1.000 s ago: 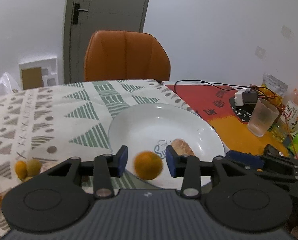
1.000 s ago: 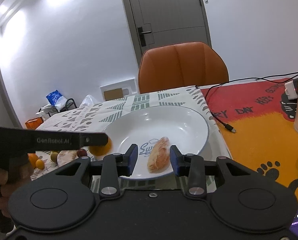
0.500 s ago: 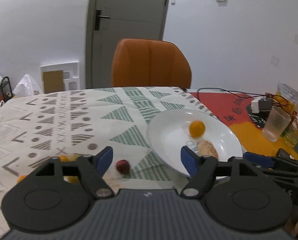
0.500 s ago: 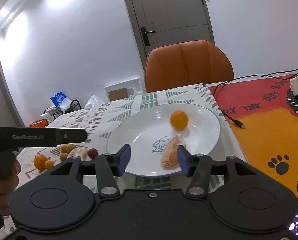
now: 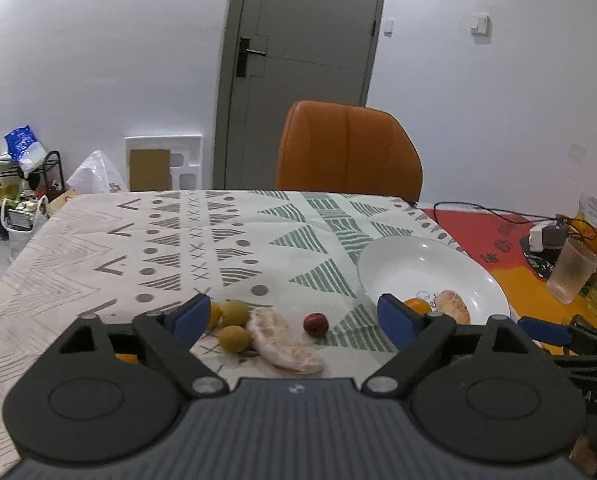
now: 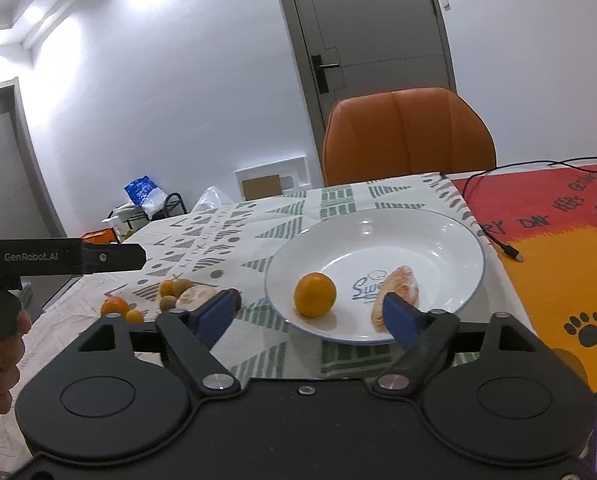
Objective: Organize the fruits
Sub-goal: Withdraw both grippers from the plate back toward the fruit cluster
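The patterned tablecloth (image 5: 226, 240) spreads before me, with the white plate (image 6: 450, 240) on its right side holding an orange (image 6: 314, 294) and a peeled citrus piece (image 6: 400, 284) to that orange's right. On the cloth left of the plate lie another peeled piece (image 5: 282, 344), two green fruits (image 5: 234, 326) and a small red fruit (image 5: 316, 323). My left claw (image 5: 294, 318) is spread wide and empty above these, and my right claw (image 6: 310, 314) is likewise released, empty, at the plate's near rim.

Each black gripper (image 5: 294, 318) (image 6: 310, 312) has blue finger pads (image 5: 394, 318), silver screws and round housings.
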Demonstrator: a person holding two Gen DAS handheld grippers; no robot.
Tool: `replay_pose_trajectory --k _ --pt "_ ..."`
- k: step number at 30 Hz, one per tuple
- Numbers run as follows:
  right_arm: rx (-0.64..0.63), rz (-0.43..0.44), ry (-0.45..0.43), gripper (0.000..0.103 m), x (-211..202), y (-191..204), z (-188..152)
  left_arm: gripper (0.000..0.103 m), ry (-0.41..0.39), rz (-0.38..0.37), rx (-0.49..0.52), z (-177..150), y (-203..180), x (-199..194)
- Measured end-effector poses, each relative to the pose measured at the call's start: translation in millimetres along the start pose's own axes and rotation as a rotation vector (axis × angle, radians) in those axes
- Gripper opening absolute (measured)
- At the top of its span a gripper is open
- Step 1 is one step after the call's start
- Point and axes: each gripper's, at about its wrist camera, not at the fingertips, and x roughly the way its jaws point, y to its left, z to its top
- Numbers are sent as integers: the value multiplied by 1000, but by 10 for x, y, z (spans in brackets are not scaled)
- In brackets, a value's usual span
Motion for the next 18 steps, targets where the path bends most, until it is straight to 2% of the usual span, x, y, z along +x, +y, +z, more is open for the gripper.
replay_pose_trajectory --k 4,6,18 --pt "-10 14 -10 94 -62 80 -10 94 -27 23 -5 -28 59 -134" --pt "-6 23 -26 103 -98 114 -14 95 -31 35 -3 -46 87 -193" --pt "-32 100 -21 103 -128 400 -16 95 -52 106 -7 -90 288 -524"
